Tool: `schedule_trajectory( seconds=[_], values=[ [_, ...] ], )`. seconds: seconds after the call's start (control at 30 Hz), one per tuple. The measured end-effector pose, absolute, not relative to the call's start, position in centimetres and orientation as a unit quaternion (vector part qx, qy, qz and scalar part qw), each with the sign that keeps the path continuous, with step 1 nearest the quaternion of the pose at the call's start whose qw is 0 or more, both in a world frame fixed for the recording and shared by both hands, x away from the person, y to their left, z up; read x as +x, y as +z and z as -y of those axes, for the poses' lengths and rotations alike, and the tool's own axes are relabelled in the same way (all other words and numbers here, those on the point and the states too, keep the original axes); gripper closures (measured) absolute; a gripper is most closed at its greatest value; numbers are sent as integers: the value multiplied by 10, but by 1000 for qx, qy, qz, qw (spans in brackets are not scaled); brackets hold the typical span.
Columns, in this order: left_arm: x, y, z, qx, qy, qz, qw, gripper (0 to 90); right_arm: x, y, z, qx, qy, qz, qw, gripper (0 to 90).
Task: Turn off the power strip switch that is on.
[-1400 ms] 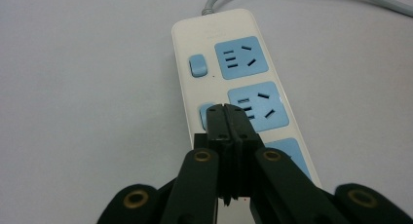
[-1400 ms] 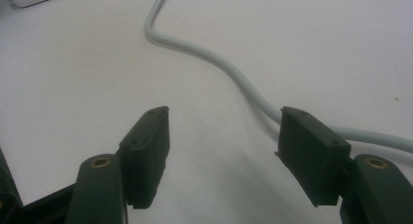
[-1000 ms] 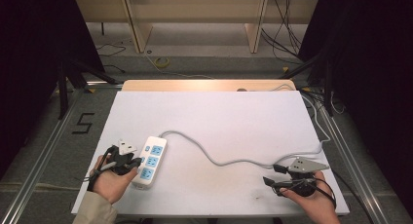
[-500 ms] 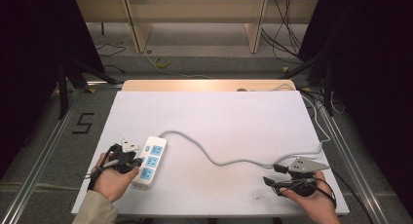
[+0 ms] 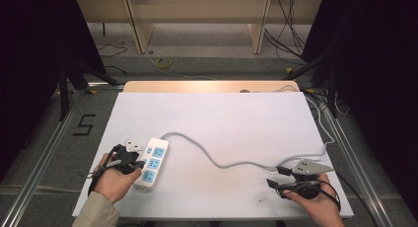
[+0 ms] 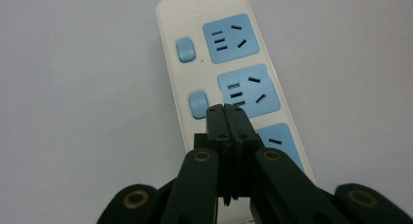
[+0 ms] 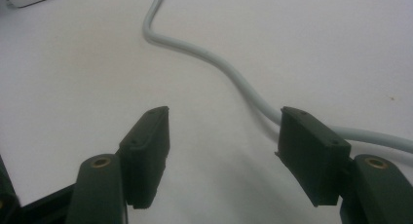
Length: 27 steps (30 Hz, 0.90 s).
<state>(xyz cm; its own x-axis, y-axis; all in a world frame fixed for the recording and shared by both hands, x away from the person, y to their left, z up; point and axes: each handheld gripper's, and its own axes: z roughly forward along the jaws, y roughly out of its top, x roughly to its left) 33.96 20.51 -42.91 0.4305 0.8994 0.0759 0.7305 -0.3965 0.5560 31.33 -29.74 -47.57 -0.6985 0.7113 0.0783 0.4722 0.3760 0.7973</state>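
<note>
Power strip point(image 6: 229, 73) directly under closed left hand-held gripper point(image 6: 227, 112) tips.

Smooth plastic on a matt white table

The power strip point(image 6: 229, 73) looks like glossy cream plastic with satin blue socket faces; its cable point(image 7: 219, 68) is smooth grey rubbery sheath. The table point(image 5: 236, 118) top is matt white, faintly speckled. The left gripper point(image 6: 228, 118) is matt black plastic with brass-coloured rivets.
</note>
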Motion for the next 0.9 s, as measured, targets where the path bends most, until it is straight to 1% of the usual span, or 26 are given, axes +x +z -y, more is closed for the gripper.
schedule_trajectory(
  seconds=[0.9],
  values=[
    [347, -428, -201, 830, 151, -503, 189, 897, 314, -476, 298, 364, 426, -816, 141, 370]
  ],
)
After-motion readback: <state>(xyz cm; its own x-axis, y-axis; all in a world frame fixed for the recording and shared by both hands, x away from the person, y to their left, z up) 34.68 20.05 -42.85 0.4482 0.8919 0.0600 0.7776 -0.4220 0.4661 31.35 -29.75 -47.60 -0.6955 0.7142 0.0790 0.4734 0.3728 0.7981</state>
